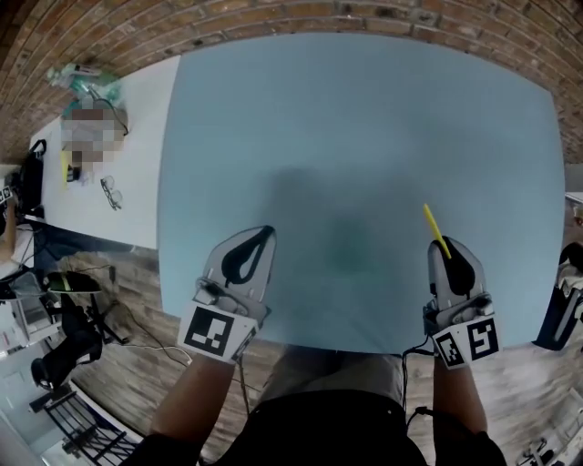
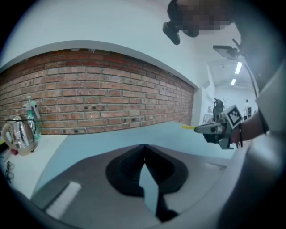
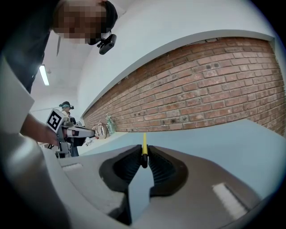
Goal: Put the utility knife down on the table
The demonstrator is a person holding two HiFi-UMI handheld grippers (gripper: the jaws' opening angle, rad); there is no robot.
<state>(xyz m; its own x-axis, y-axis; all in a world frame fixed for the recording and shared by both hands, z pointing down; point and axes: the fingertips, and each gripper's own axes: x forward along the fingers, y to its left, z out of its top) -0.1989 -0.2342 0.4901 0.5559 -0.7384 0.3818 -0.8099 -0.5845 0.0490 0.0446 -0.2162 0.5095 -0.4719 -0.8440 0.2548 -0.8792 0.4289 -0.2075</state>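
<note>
- Table: we record a broad, pale blue, matte top with rounded corners and nothing lying on it.
- Brick wall: red brick with pale mortar, running along the table's far edge.
- Side table: white and smooth, touching the blue top's left edge. Small clutter sits at its far end, and we cannot make out the items in the head view.
- Floor: wood-look planks with dark stands and cables at the left, cut off by the frame.
- Left gripper: grey shell with black ribbed pads. Its tips are pressed together and hold nothing, over the table's near edge.
- Right gripper: same build. Its pads pinch the utility knife.
- Utility knife: a thin yellow strip jutting forward from the right jaws toward the wall, held above the table and not lying on it. Most of its body is hidden between the pads, and we cannot make out a blade.
</note>
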